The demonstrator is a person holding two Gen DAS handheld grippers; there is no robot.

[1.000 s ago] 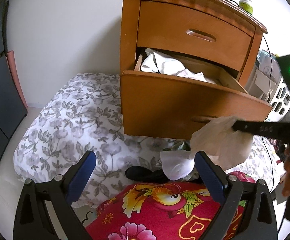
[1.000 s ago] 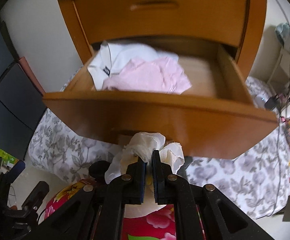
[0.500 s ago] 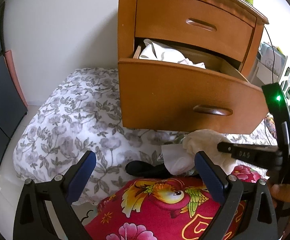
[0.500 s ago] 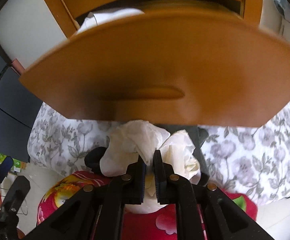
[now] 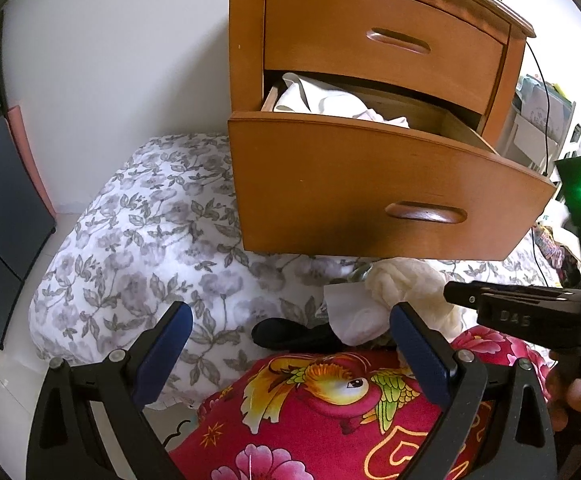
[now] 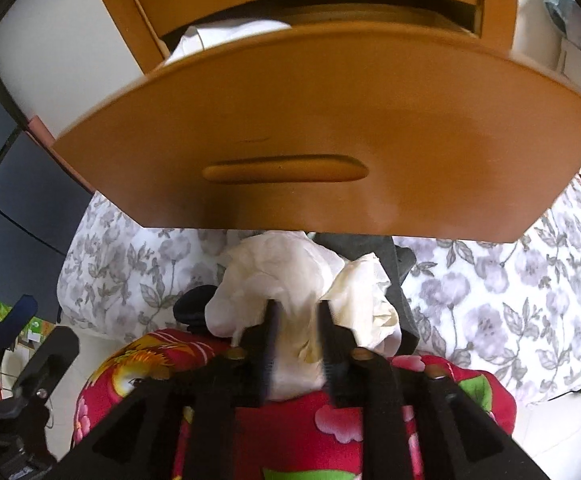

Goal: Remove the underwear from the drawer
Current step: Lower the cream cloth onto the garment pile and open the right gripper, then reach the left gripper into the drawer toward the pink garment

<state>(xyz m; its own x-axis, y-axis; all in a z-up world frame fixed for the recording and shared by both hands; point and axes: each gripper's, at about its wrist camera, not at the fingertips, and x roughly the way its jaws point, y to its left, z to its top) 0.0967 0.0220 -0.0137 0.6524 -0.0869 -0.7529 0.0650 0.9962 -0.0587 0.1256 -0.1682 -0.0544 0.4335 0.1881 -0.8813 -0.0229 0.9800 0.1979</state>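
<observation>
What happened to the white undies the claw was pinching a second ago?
The right gripper carried the cream underwear down below the open drawer onto the red flowery cushion, and its jaws have just been opening, letting go, cloth loose between them. The left gripper stayed open and empty; white clothes remain in the drawer.

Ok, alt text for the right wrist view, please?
The right claw has just been opening, its fingers apart around cream underwear lying on a red flowered cushion. Above hangs the open wooden drawer, with white clothes inside and a grey floral quilt behind.
</observation>
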